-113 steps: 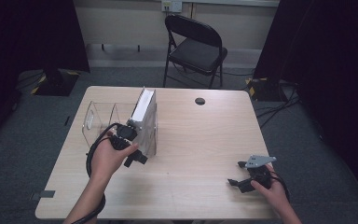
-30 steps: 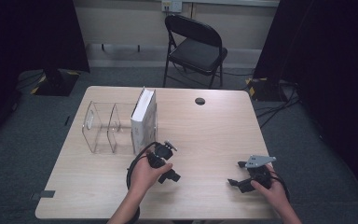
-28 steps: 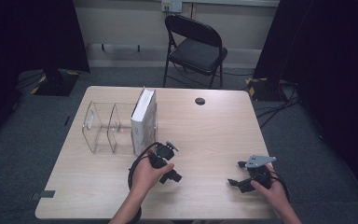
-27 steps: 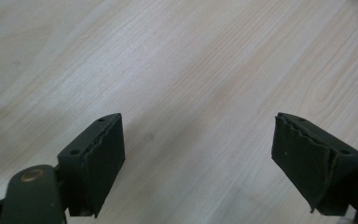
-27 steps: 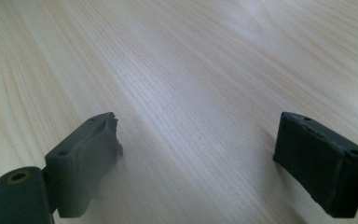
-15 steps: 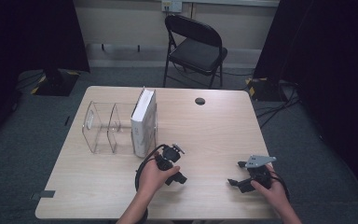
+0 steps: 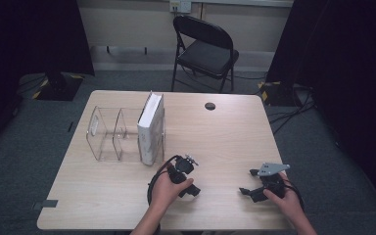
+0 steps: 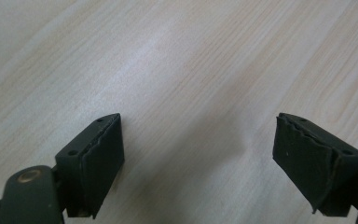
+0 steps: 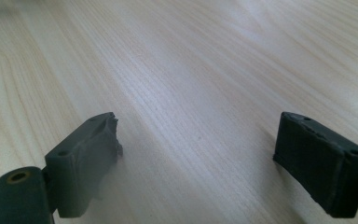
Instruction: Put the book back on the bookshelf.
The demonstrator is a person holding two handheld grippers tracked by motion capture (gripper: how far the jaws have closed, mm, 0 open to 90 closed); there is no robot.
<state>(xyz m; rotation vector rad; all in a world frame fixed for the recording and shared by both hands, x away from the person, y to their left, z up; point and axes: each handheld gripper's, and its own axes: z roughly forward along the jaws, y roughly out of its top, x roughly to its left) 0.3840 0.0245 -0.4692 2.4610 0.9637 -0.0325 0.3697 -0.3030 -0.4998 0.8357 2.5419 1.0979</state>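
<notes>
A white book point(image 7: 151, 128) stands upright at the right end of a clear acrylic rack point(image 7: 104, 136) on the left half of the wooden table point(image 7: 225, 132). My left gripper point(image 7: 192, 189) is held low over the table's front middle, apart from the book. In the left gripper view the left gripper point(image 8: 214, 163) is open, with bare wood between its jaws. My right gripper point(image 7: 246, 191) rests near the front right edge, and in its own view the right gripper point(image 9: 200, 168) is also open over bare wood.
A small black round cap point(image 7: 209, 105) lies at the table's far side. A black folding chair point(image 7: 205, 49) stands beyond the table. Cables point(image 7: 284, 115) run across the floor at the right, and dark curtains hang on both sides.
My left hand has left the book's side at the rack and moved right and toward the front of the table, sinking slightly. The right hand has stayed put.
</notes>
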